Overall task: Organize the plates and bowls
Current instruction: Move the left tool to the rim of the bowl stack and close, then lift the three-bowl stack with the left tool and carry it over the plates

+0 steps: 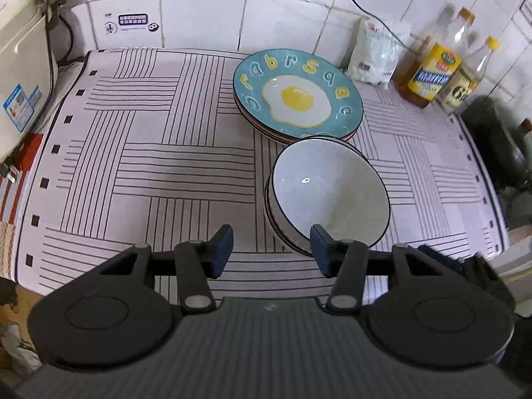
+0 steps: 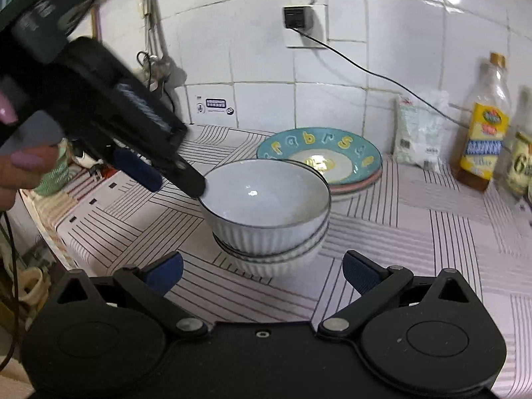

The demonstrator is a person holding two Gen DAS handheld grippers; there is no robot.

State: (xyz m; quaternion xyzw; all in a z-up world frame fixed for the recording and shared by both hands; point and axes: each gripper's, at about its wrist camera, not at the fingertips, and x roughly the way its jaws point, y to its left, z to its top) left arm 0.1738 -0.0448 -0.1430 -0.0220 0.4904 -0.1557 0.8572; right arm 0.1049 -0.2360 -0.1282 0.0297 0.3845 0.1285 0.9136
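Observation:
A stack of white ribbed bowls with dark rims stands on the striped cloth; it is also the bowl stack in the right wrist view. Behind it lies a stack of plates, the top one teal with a fried-egg picture and a pink one under it. My left gripper is open with nothing between its pads. Its right finger sits at the top bowl's near-left rim; contact is unclear. My right gripper is open and empty, just in front of the bowl stack.
Oil bottles and a white bag stand against the tiled wall at the back right. A white appliance is at the left. A cable runs from a wall socket. The cloth's edge drops off at the left.

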